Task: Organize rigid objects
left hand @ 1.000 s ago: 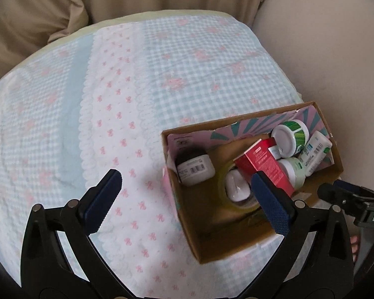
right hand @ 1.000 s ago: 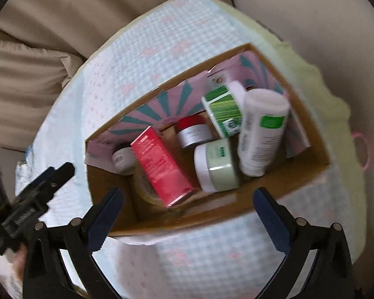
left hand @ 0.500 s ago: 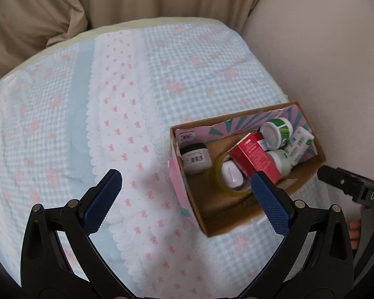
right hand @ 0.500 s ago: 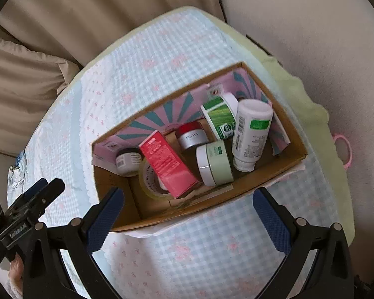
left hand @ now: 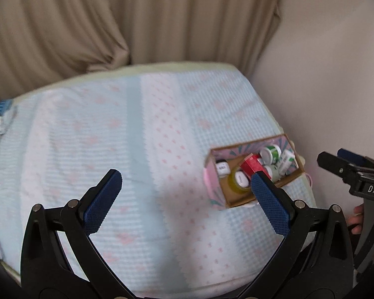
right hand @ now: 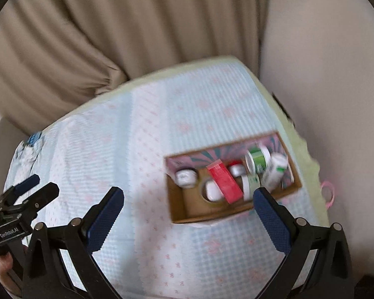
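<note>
A cardboard box (left hand: 239,199) (right hand: 212,213) with a pink patterned inner wall sits on the bed near its right edge. Inside lie a red carton (right hand: 224,179) (left hand: 253,165), a tape roll (right hand: 212,191) (left hand: 238,182), a dark-lidded jar (right hand: 185,177) (left hand: 222,167), green-and-white jars (right hand: 258,160) and a white bottle (right hand: 275,170). My left gripper (left hand: 184,189) is open and empty, held back from the box. My right gripper (right hand: 187,206) is open and empty too, well above the box. Each gripper shows at the edge of the other's view.
The bed wears a light blue checked cover with a white pink-dotted strip (left hand: 167,129). Beige curtains (left hand: 137,20) hang behind it and a pale wall (left hand: 324,74) stands on the right. A pink loop (right hand: 327,191) hangs off the bed's right edge. A hand (left hand: 356,219) holds the right gripper.
Both grippers have pulled back and up from the box, which now looks much smaller. The curtains and the far bed edge have come into view. Both stay open.
</note>
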A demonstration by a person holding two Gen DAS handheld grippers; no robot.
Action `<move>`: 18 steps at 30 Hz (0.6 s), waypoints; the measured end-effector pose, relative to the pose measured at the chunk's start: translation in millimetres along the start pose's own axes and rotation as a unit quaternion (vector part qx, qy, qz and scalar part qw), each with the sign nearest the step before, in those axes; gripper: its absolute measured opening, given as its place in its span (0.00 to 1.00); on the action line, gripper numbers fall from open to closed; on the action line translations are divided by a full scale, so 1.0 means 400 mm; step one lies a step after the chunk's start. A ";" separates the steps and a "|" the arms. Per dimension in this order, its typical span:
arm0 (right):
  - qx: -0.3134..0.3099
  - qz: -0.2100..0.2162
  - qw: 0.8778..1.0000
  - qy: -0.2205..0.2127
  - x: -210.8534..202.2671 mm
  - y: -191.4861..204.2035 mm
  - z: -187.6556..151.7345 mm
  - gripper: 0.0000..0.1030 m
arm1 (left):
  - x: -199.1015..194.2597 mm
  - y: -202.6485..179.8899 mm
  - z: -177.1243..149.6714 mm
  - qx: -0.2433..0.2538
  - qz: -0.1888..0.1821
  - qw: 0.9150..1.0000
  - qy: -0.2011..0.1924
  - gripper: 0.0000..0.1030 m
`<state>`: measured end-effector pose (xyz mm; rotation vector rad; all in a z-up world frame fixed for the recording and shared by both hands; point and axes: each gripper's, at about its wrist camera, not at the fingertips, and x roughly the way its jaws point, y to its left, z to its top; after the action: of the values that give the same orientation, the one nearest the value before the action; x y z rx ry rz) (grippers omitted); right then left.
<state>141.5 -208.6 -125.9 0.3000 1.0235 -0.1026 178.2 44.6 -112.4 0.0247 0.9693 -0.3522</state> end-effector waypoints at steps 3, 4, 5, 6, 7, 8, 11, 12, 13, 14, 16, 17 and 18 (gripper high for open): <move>-0.032 0.004 0.999 -0.033 -0.094 0.083 0.016 1.00 | -0.117 0.054 -0.007 -0.017 0.012 0.999 -0.030 1.00; -0.041 0.006 0.998 -0.043 -0.122 0.106 0.019 1.00 | -0.165 0.073 -0.013 -0.025 0.019 0.999 -0.045 1.00; -0.046 0.006 0.998 -0.049 -0.139 0.121 0.020 1.00 | -0.193 0.085 -0.017 -0.029 0.025 0.998 -0.053 1.00; -0.055 0.007 0.997 -0.059 -0.166 0.143 0.020 1.00 | -0.220 0.096 -0.023 -0.033 0.031 0.997 -0.061 1.00; -0.061 0.007 0.996 -0.065 -0.185 0.158 0.019 1.00 | -0.256 0.108 -0.034 -0.040 0.039 0.996 -0.071 1.00; -0.069 0.008 0.995 -0.075 -0.211 0.178 0.015 1.00 | -0.275 0.115 -0.041 -0.044 0.041 0.995 -0.077 1.00; -0.082 0.008 0.992 -0.093 -0.254 0.208 -0.002 1.00 | -0.338 0.133 -0.078 -0.060 0.048 0.992 -0.096 1.00; -0.086 0.008 0.991 -0.099 -0.269 0.218 -0.011 1.00 | -0.353 0.136 -0.088 -0.063 0.050 0.992 -0.101 1.00; -0.091 0.008 0.990 -0.106 -0.281 0.227 -0.022 1.00 | -0.374 0.139 -0.104 -0.067 0.055 0.990 -0.109 1.00; -0.097 0.006 0.989 -0.112 -0.290 0.235 -0.032 1.00 | -0.385 0.137 -0.113 -0.068 0.056 0.990 -0.113 1.00; -0.106 0.000 0.987 -0.123 -0.303 0.243 -0.051 1.00 | -0.408 0.127 -0.131 -0.064 0.059 0.989 -0.123 1.00; -0.111 -0.003 0.985 -0.129 -0.311 0.249 -0.063 1.00 | -0.413 0.122 -0.135 -0.061 0.062 0.988 -0.127 1.00; -0.113 -0.005 0.985 -0.133 -0.316 0.252 -0.071 1.00 | -0.420 0.115 -0.139 -0.057 0.066 0.987 -0.132 1.00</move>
<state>74.8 -110.9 -12.0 0.0711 0.7628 -0.0328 61.3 145.4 -14.0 -0.0603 0.7203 -0.1720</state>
